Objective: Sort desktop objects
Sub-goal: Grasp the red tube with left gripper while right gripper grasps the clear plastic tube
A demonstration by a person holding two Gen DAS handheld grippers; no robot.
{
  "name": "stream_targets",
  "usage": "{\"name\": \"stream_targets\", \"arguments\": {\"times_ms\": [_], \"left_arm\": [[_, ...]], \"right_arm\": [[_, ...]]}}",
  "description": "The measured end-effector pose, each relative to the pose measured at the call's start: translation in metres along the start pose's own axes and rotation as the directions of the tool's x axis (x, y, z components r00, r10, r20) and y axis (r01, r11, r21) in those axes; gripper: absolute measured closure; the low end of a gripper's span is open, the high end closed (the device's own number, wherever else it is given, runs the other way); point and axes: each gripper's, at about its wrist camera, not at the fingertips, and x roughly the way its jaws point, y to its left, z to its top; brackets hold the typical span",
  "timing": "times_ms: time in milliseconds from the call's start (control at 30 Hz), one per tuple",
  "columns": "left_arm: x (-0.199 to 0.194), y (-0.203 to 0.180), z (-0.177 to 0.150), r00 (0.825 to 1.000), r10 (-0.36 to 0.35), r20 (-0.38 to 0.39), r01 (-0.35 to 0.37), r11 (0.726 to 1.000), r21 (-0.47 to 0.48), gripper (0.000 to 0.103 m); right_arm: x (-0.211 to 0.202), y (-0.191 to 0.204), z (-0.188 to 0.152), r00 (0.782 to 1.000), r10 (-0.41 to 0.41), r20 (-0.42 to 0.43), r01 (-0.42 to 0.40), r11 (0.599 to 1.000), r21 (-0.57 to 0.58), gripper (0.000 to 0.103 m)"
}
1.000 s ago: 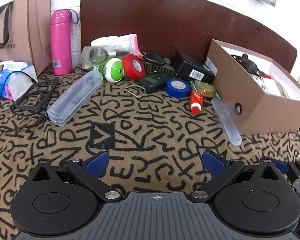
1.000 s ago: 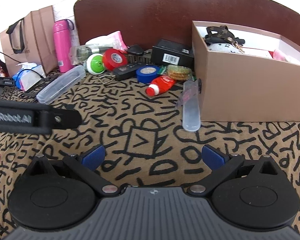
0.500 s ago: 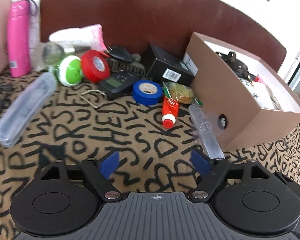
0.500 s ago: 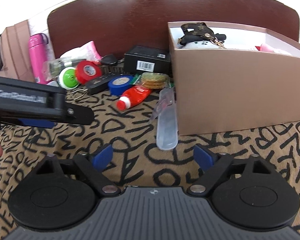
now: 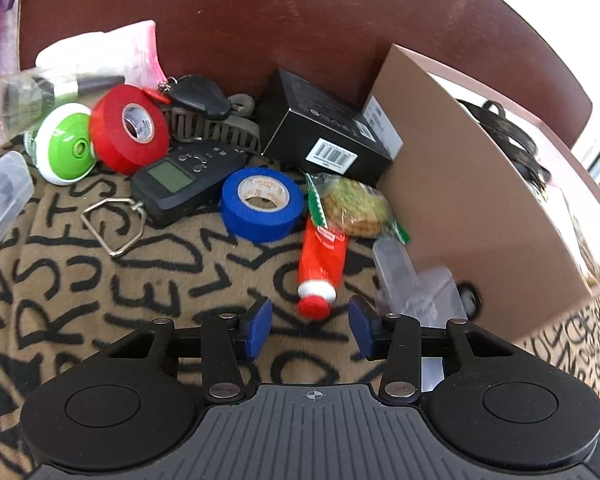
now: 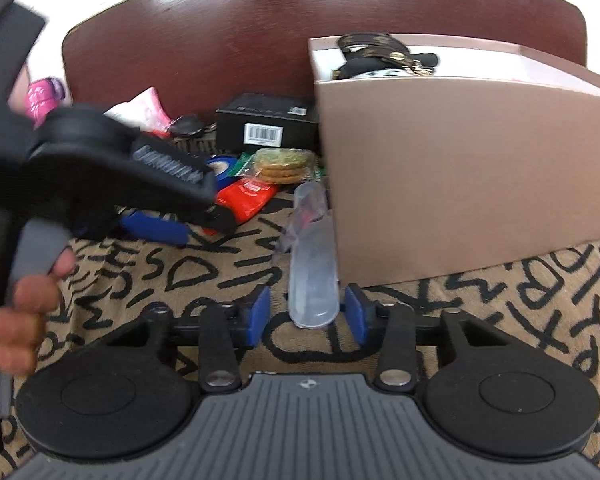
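Tape roll (image 5: 262,204) at the tube's (image 5: 322,266) eleven o'clock, biscuit packet (image 5: 356,206) at its one, cardboard box (image 5: 468,208) at three, clear case (image 6: 313,264) against the box's wall.

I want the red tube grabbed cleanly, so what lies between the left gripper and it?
Only bare patterned cloth: in the left wrist view the red tube's cap sits just ahead of the left gripper.

left gripper (image 5: 310,326) has swung in from open cloth, jaws closing around the red tube (image 5: 321,268); right gripper (image 6: 306,312) has advanced, jaws narrowing about the clear case (image 6: 313,264), pads apart from it
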Motion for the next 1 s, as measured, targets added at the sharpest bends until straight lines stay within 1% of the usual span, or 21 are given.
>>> {"name": "stream_targets", "arguments": {"times_ms": [33,67,100,133,167,233,333,500,600,700,833,1000], "left_arm": [[0.001,0.001,0.001,1.0,-0.003,0.001,0.003,1.0,-0.006,0.045],[0.004,0.001,0.003,1.0,-0.007,0.0,0.007,1.0,-0.011,0.047],[0.006,0.001,0.005,1.0,-0.014,0.0,0.014,1.0,-0.014,0.063],[0.009,0.002,0.006,1.0,-0.017,-0.004,0.017,1.0,-0.02,0.076],[0.012,0.003,0.007,1.0,-0.021,-0.013,0.02,0.999,-0.03,0.081],[0.011,0.006,0.005,0.999,-0.033,-0.005,0.033,0.999,-0.041,0.082],[0.006,0.007,-0.001,1.0,-0.029,-0.003,0.029,0.999,-0.031,0.083],[-0.016,0.009,-0.02,1.0,-0.023,-0.011,0.023,1.0,-0.02,0.083],[-0.037,0.013,-0.038,1.0,-0.01,-0.015,0.01,1.0,-0.005,0.083],[-0.061,0.021,-0.059,1.0,-0.011,-0.019,0.011,1.0,-0.017,0.083],[-0.092,0.026,-0.086,1.0,-0.009,-0.025,0.008,0.999,-0.039,0.082],[-0.127,0.029,-0.122,0.999,-0.003,-0.041,0.001,0.999,-0.036,0.082]], "right_arm": [[0.001,0.002,0.0,1.0,0.001,-0.001,-0.001,1.0,-0.008,0.065],[0.002,0.002,0.0,1.0,0.004,-0.002,-0.004,1.0,-0.013,0.067],[0.002,0.002,0.0,1.0,0.007,-0.003,-0.007,1.0,-0.017,0.072],[0.002,0.003,0.0,1.0,0.009,-0.004,-0.009,1.0,-0.019,0.072],[0.002,0.002,-0.001,1.0,0.01,-0.005,-0.01,1.0,-0.022,0.072],[0.0,0.001,-0.002,1.0,0.017,-0.007,-0.017,1.0,-0.023,0.072],[-0.006,0.001,-0.007,1.0,0.028,-0.012,-0.028,0.999,-0.034,0.072],[-0.024,0.002,-0.019,0.999,0.046,-0.023,-0.047,0.998,-0.043,0.072],[-0.041,0.006,-0.032,0.997,0.065,-0.031,-0.067,0.995,-0.07,0.072],[-0.051,0.013,-0.038,0.996,0.084,-0.041,-0.087,0.992,-0.096,0.072],[-0.071,0.015,-0.049,0.991,0.117,-0.058,-0.122,0.988,-0.098,0.072],[-0.095,0.019,-0.063,0.984,0.158,-0.081,-0.166,0.981,-0.104,0.072]]}}
